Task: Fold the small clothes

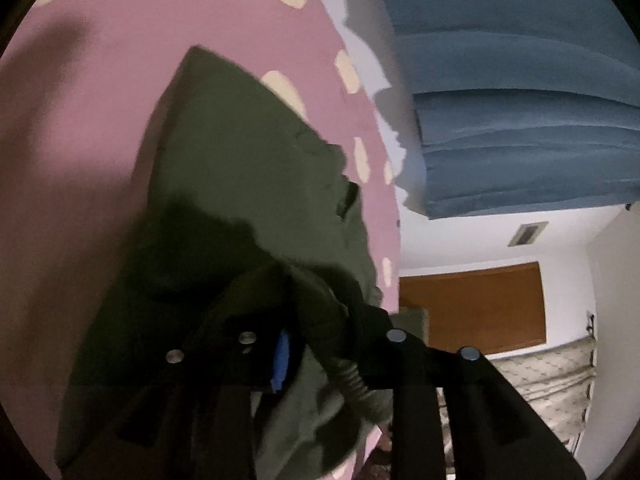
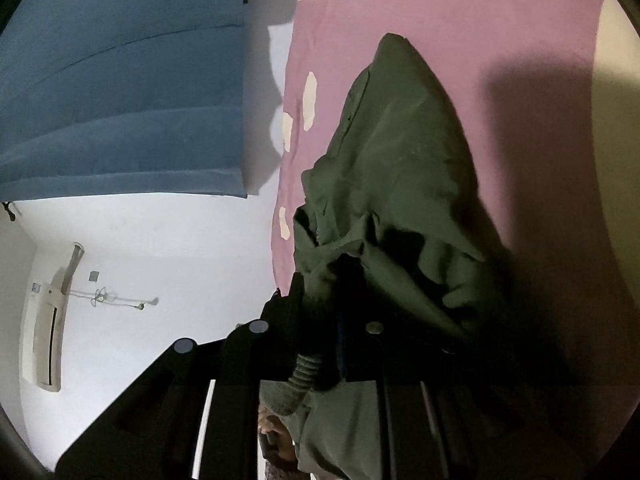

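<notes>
Only rightward: wall air conditioner point(image 2: 46, 320).

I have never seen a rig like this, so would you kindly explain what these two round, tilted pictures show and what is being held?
A person holds a two-finger gripper in each hand, and each carries a fisheye camera looking along its black fingers. One picture is from the left gripper, the other from the right gripper. Both show a dark olive-green fabric garment lying on a pink bedsheet with cream spots, beside a blue padded headboard. Each gripper has the garment's near edge between its fingers; the right looks shut on it.
</notes>
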### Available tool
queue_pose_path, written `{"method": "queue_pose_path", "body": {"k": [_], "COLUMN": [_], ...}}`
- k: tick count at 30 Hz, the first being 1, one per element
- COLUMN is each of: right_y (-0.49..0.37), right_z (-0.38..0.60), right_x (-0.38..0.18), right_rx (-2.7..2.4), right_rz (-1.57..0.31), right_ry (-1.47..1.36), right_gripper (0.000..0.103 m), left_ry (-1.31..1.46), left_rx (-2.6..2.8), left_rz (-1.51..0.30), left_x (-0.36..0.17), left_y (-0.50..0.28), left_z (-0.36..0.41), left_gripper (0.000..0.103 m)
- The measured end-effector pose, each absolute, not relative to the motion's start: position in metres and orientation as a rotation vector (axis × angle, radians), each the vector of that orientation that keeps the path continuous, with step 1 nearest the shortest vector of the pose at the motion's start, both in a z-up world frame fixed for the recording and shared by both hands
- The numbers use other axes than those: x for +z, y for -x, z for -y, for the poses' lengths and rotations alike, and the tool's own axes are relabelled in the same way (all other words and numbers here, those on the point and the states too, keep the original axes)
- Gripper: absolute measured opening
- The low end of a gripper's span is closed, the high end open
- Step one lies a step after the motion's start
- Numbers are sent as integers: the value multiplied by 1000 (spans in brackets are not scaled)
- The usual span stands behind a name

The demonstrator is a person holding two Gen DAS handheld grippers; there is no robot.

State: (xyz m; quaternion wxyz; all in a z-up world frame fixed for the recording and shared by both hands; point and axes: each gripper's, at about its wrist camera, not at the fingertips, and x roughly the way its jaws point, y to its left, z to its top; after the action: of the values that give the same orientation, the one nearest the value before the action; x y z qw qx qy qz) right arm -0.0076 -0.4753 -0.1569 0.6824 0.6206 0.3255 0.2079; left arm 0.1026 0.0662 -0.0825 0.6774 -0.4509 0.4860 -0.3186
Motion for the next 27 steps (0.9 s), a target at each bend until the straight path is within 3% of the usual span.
{"method": "queue_pose_path", "body": {"k": [7, 11, 15, 22, 27], "right_y": [3, 7, 17, 3, -28], "right_z": [482, 483, 490, 482, 465], "right_x": [-152, -139, -111, -59, -59], "right_rx": [519, 536, 515, 479, 458], "right_rz": [-725, -690, -598, -638, -771], "right_ry": [-1408, -1374, -1251, -803, -521], "right_gripper": [32, 51, 75, 79, 79], "left_ry": [1039, 973, 648, 202, 9], "left_rx": [-730, -698, -560, -511, -579], "left_rz": [-1013, -932, -852, -813, -849], "left_x": [-58, -34, -6, -6, -15], "left_y": [-86, -78, -68, -77, -103], "left_z": [-94, -113, -103, -55, -16], "left_gripper": [48, 64, 80, 84, 84]}}
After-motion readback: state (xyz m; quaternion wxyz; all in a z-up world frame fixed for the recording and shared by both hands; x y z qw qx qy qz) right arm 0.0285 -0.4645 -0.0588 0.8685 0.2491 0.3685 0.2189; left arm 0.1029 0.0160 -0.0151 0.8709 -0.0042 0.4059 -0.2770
